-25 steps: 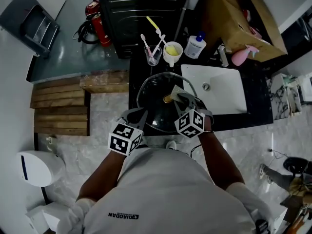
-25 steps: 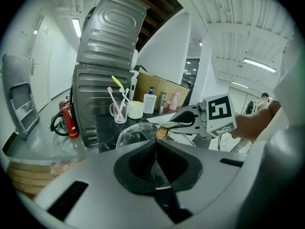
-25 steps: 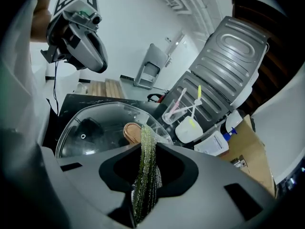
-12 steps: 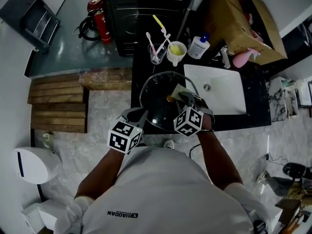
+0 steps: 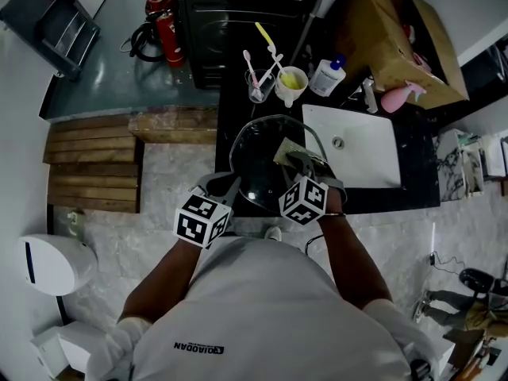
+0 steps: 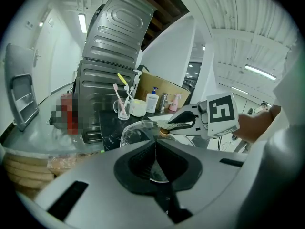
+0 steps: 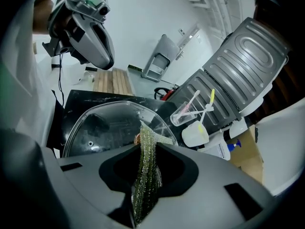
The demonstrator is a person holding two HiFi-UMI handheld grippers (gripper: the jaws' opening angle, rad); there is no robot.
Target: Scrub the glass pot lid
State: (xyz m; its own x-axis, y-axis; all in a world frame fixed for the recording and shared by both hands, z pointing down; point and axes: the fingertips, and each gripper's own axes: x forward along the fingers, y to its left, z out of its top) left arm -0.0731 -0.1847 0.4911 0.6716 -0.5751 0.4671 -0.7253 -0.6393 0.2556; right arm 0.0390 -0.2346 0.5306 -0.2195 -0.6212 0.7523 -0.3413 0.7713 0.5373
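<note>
The glass pot lid (image 5: 255, 159) is over the black counter (image 5: 226, 109), left of the sink. My left gripper (image 5: 228, 187) is shut on the lid's near rim; in the left gripper view the glass (image 6: 136, 130) runs into its closed jaws. My right gripper (image 5: 300, 163) is shut on a green scrub pad (image 5: 286, 150), which lies on the lid's middle and hides the knob. In the right gripper view the pad (image 7: 147, 159) hangs from the jaws onto the lid (image 7: 107, 123), with the left gripper (image 7: 102, 61) at the upper left.
At the back of the counter stand a clear cup with toothbrushes (image 5: 255, 86), a white cup (image 5: 291, 82) and a white bottle (image 5: 328, 76). A white sink (image 5: 357, 148) lies right of the lid. A cardboard box (image 5: 397, 34) and a pink spray bottle (image 5: 396, 97) are farther right.
The right gripper has slid the pad a little across the lid; the brass knob seen earlier is now under the pad. The left gripper keeps its hold.
</note>
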